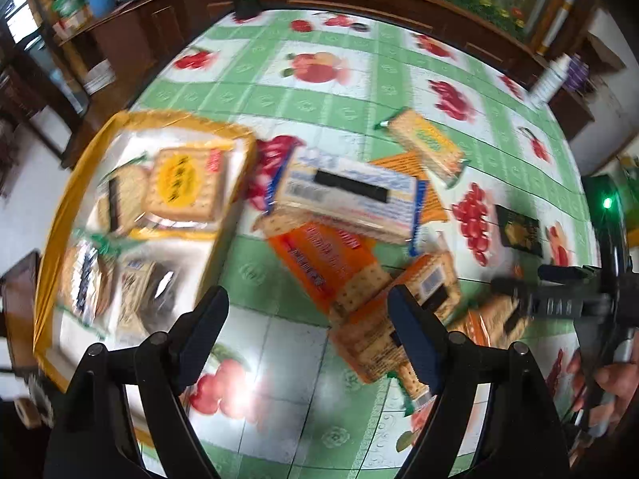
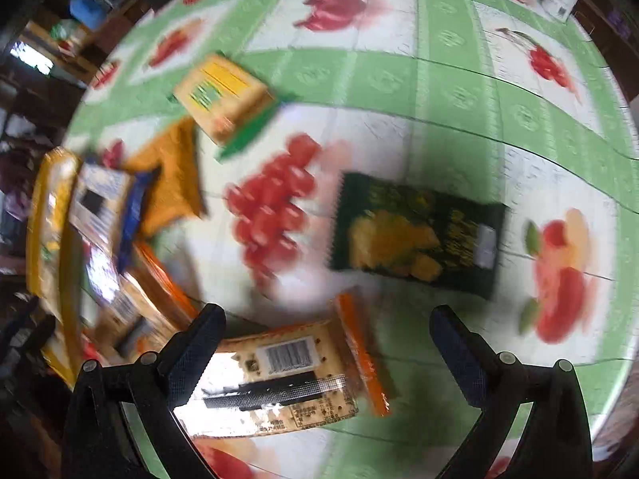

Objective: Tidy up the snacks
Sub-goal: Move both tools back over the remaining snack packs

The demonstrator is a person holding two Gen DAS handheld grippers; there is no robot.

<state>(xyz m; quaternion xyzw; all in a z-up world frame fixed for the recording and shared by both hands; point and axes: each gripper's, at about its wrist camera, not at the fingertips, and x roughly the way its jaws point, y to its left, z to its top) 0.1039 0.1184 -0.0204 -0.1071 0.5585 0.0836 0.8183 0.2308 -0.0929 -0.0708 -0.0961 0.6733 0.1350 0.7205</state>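
Orange-edged clear cracker packet [image 2: 295, 375] is being straddled, untouched, by the wide-spread right gripper [image 2: 327, 343], while the left gripper [image 1: 307, 319] is being held wide, empty.

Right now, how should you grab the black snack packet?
The black snack packet lies flat and alone on the tablecloth. Best come from above with open jaws and pinch across its short width, probably near the middle, away from the crimped ends.

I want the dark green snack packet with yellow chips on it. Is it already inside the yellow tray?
No, the dark green snack packet lies flat on the green-and-white fruit-print tablecloth, far from the yellow tray.
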